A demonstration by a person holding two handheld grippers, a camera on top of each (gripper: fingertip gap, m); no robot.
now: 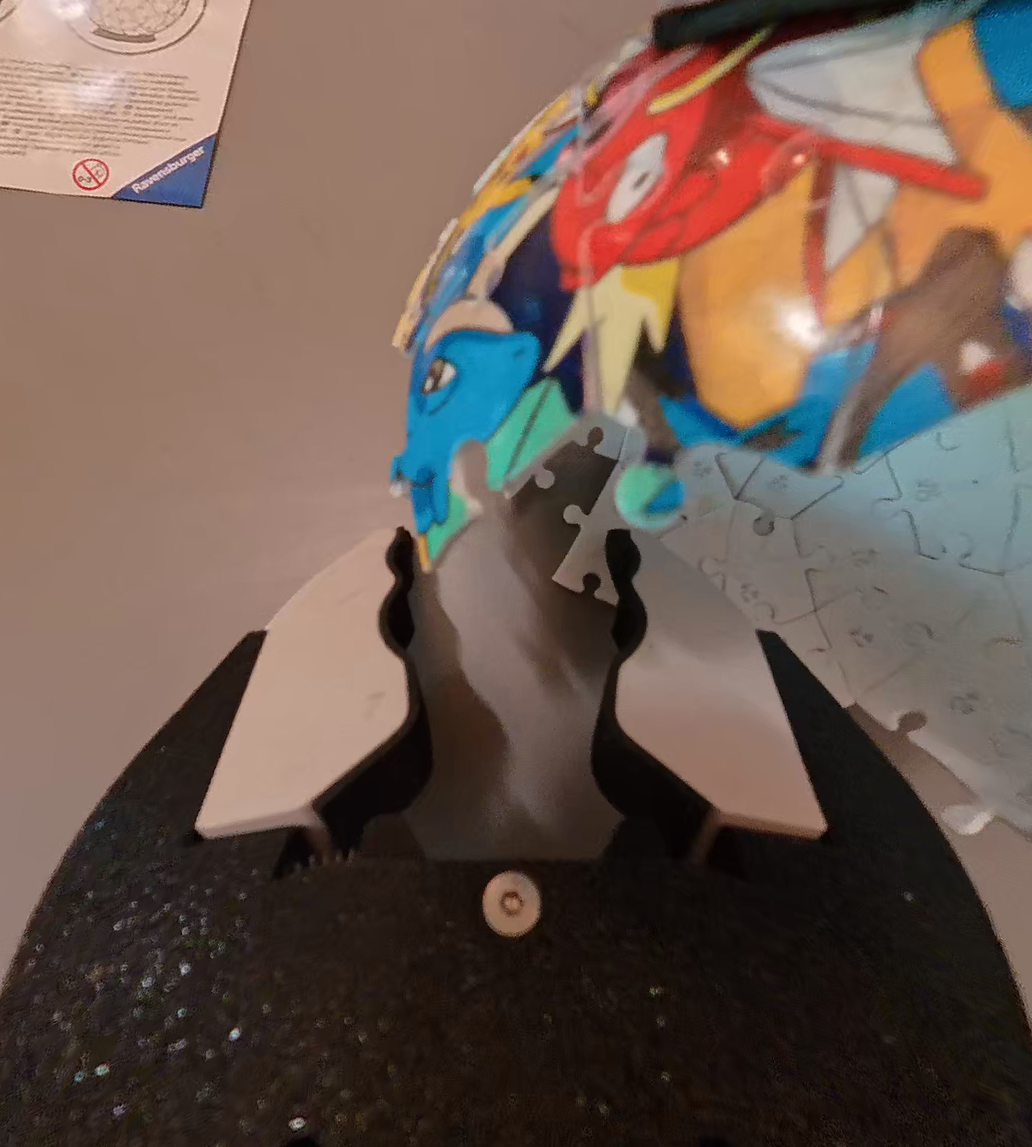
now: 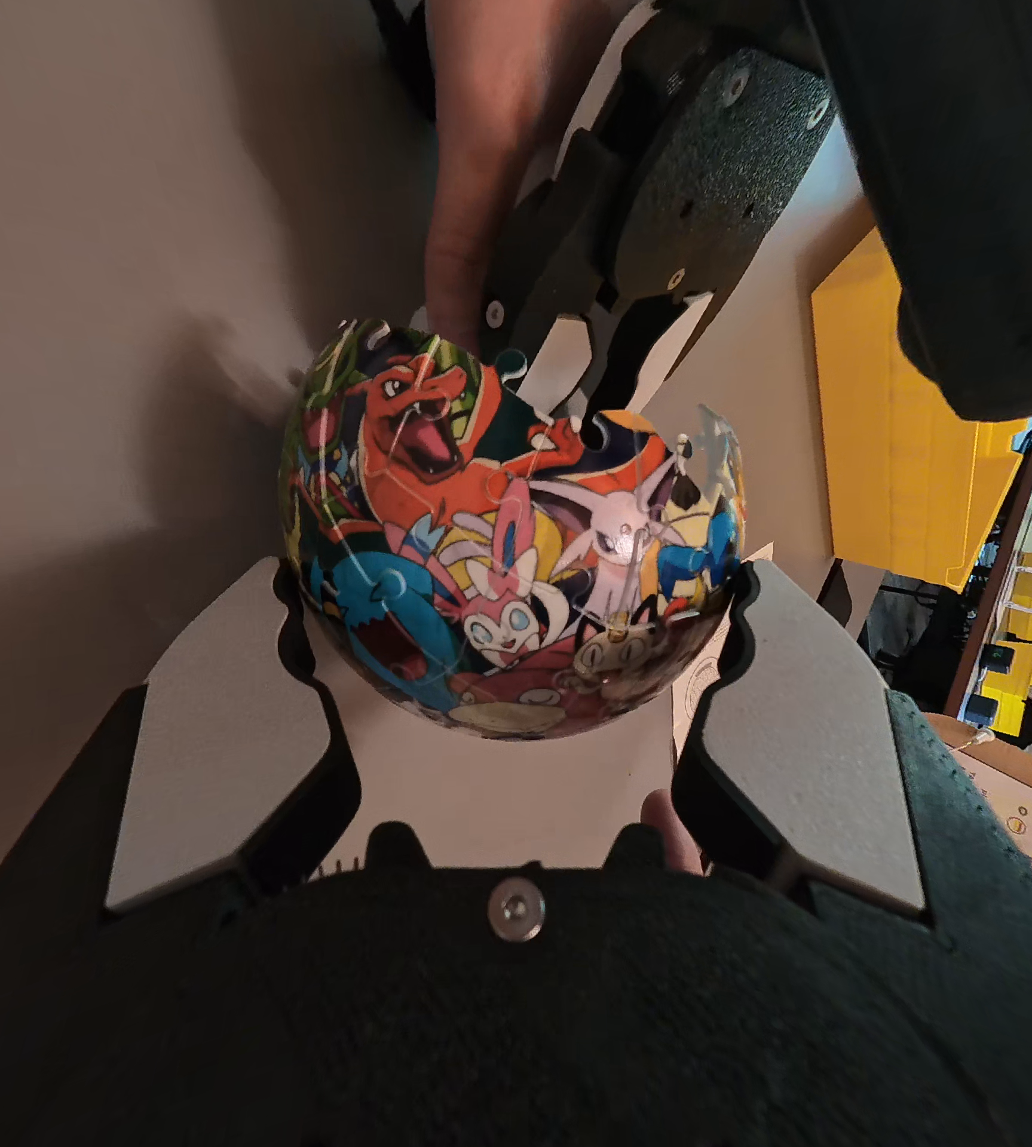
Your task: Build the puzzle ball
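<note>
- Left wrist view: the left gripper [image 1: 510, 558], black with pale grey finger plates, has its fingertips at the jagged open rim of the partly built, glossy cartoon-printed puzzle ball [image 1: 718, 260]. The jaws stand a little apart; whether they pinch the small pale grey puzzle piece [image 1: 588, 546] at the right fingertip cannot be told.
- The ball is blurred and cut off by the top and right edges; its pale grey inner face shows at the lower right.
- A white printed instruction sheet with a blue corner [image 1: 85, 99] lies on the beige table [image 1: 128, 434], cut off at the upper left.
- Right wrist view: the right gripper [image 2: 513, 596] has its jaws spread wide, fingertips pressed against both flanks of the puzzle ball [image 2: 501, 546], clamping it above the table [image 2: 97, 310].
- The left gripper [image 2: 575, 403] reaches to the ball's far rim; its tips are partly hidden behind the rim.
- A hand [image 2: 476, 186] behind it is half covered.
- Yellow bins [image 2: 898, 447] at the right are blurred.
</note>
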